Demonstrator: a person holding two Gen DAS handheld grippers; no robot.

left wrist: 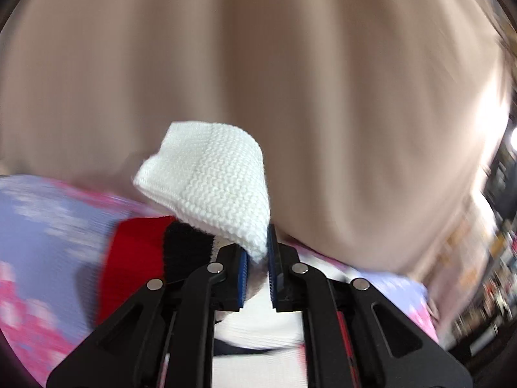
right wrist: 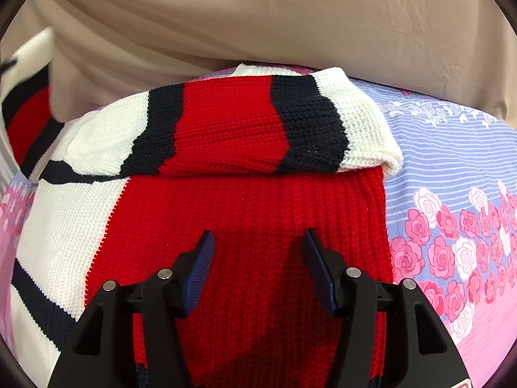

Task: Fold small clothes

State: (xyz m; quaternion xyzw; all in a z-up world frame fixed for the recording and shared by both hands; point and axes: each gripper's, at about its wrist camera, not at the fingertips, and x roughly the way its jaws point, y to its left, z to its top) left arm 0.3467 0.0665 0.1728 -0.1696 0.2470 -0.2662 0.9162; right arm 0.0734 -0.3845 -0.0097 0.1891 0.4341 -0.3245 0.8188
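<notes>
Over the rose-printed sheet, left gripper pinching white knit cuff; right gripper wide, empty. Could slip loose mid-swing.

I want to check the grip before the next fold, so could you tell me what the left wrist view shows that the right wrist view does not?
Only the left wrist view shows the left gripper shut on a white knitted corner of the sweater, lifted against a blurred background. Only the right wrist view shows the right gripper open above the red panel, nothing between its fingers, and a folded striped sleeve lying across the sweater. Both show the red, black and white knit, the floral sheet and tan fabric behind.
</notes>
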